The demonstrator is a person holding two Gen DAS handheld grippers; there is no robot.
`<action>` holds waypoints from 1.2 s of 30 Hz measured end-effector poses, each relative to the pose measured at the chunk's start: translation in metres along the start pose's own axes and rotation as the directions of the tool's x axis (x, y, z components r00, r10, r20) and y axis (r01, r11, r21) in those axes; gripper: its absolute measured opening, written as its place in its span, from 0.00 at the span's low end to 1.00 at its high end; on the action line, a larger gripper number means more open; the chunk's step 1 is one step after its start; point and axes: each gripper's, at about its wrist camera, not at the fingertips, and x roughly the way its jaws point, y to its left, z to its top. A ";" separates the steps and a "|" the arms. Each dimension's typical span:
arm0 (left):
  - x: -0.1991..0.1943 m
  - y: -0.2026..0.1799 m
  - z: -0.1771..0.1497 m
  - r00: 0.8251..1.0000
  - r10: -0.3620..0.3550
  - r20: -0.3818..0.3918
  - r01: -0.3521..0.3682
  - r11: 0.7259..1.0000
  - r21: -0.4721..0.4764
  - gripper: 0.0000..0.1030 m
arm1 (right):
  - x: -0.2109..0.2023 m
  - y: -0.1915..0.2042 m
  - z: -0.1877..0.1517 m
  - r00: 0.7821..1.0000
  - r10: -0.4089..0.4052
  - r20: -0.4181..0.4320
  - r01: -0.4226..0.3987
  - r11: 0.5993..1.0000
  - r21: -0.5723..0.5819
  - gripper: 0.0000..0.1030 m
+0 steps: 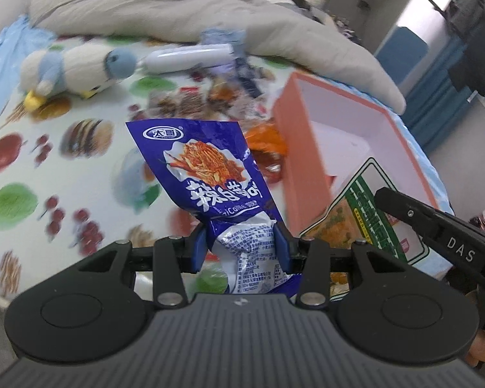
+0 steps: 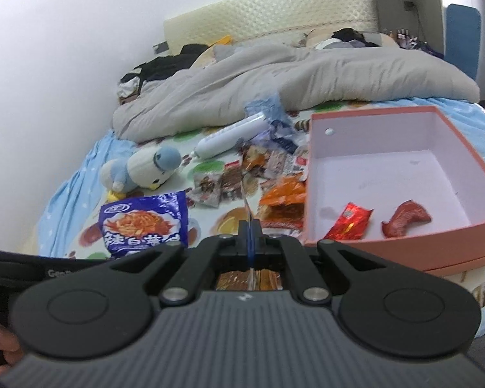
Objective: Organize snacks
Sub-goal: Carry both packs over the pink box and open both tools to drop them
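On the bed with its fruit-print sheet [image 1: 80, 168], the left tool [image 1: 242, 242] pinches a blue snack packet [image 1: 210, 168], long axis pointing away, the pink box [image 1: 365, 123] lying right; the right tool [image 2: 250, 236], nearer it, is pressed on a thin green-edged packet [image 1: 365, 213].

a blue snack bag [image 1: 210, 174] with white letters, an orange-pink box [image 2: 404, 245] that is white inside, a bed sheet [image 1: 80, 168] printed with fruit pictures, a grey blanket [image 2: 274, 77] and a blue and white toy bird [image 2: 142, 169] are seen.
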 end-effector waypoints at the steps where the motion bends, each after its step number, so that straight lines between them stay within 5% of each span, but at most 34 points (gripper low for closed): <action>1: 0.000 -0.007 0.005 1.000 -0.005 0.002 0.004 1.000 0.013 0.47 | -0.003 -0.004 0.004 1.000 -0.004 0.005 0.004 1.000 0.003 0.03; 21: 0.057 -0.148 0.134 0.991 -0.137 0.011 0.129 0.954 0.270 0.46 | -0.022 -0.114 0.122 0.978 -0.114 0.173 0.105 0.993 0.059 0.03; 36: 0.183 -0.179 0.161 0.974 -0.086 -0.208 0.145 0.948 0.284 0.47 | 0.072 -0.192 0.109 0.976 -0.202 -0.084 0.212 0.967 0.141 0.03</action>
